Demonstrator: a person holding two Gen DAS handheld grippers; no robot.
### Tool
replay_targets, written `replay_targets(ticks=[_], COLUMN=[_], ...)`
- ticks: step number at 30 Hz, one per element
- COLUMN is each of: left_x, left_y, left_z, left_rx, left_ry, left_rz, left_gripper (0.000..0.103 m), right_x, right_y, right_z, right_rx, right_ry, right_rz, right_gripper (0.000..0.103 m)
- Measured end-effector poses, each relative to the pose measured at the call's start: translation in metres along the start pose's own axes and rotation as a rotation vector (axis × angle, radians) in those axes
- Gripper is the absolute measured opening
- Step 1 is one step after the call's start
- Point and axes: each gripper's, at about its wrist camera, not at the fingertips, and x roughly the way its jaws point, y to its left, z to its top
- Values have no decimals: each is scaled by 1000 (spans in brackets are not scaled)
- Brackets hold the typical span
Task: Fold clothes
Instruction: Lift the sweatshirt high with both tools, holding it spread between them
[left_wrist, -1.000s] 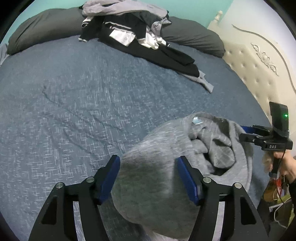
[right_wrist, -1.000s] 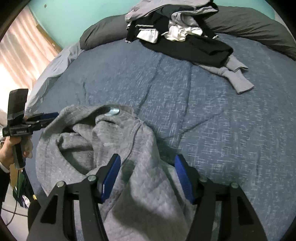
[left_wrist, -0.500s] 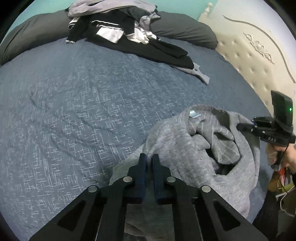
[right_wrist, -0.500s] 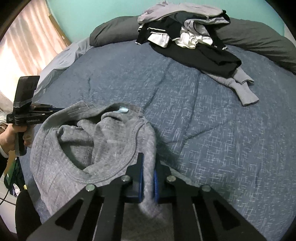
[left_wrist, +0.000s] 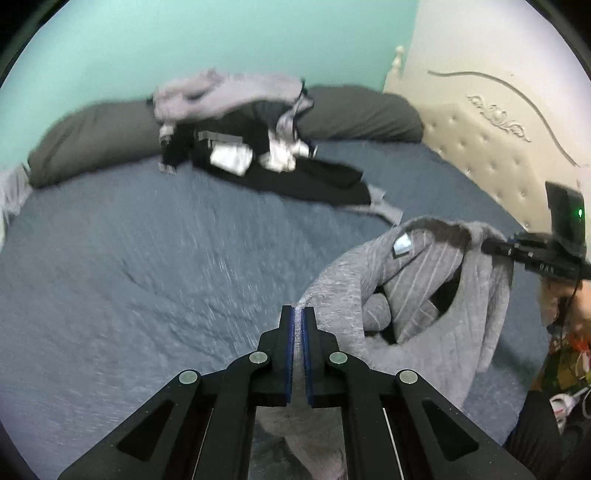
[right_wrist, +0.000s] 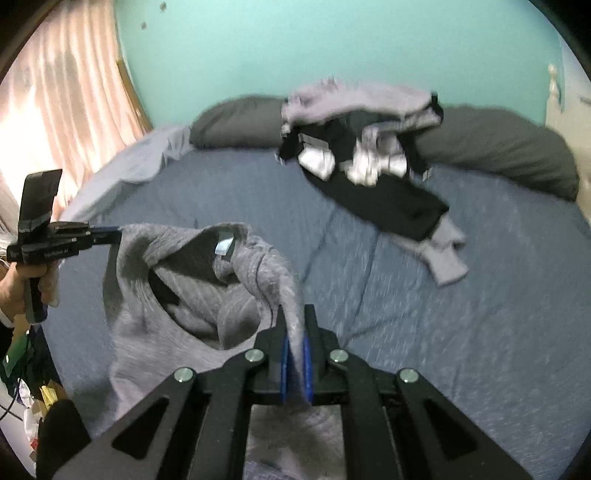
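Early days here: the left hand-held gripper (left_wrist: 298, 314) is clamped tight on one edge of the grey quilted knit sweatshirt (left_wrist: 417, 295), and the right hand-held gripper (right_wrist: 294, 334) is pinched on the opposite edge, fabric visibly sandwiched btwn its blue pads (right_wrist: 284, 356). Sweatshirt hangs bunched btwn the two, up off the blue-grey speckled bedspread (left_wrist: 147, 277), neck opening w/ its pale label facing up. No fold made yet by my read; it needs spreading flat first, then sleeves and body folded. And plenty left after that: a heap of black, white and grey unfolded clothes (right_wrist: 362, 147) sits at the far side against the dark grey long pillow (left_wrist: 92, 140), well apart from the grippers. Hard to read: motion blur smears the heap, can't count garments; the sweatshirt's lower hem and sleeves are lost in the bunching and behind the gripper bodies.
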Motion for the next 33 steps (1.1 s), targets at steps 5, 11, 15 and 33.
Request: replay_targets(ticks=[5, 11, 15, 33], left_x=[-73, -161, -214, -413], left_y=[-16, -38, -52, -113], left_z=[31, 74, 102, 172], left_rx=[47, 67, 89, 164], left_ry=[-104, -235, -307, -571], left_rz=[62, 113, 156, 289], left_gripper=[4, 4, 4, 0], right_x=[-73, -161, -218, -386], right_y=[20, 42, 64, 129], right_z=[43, 97, 129, 194], right_rx=[-54, -104, -164, -265], right_ry=[-114, -249, -325, -530], right_rz=[-16, -44, -64, -116], right_gripper=[6, 5, 5, 5])
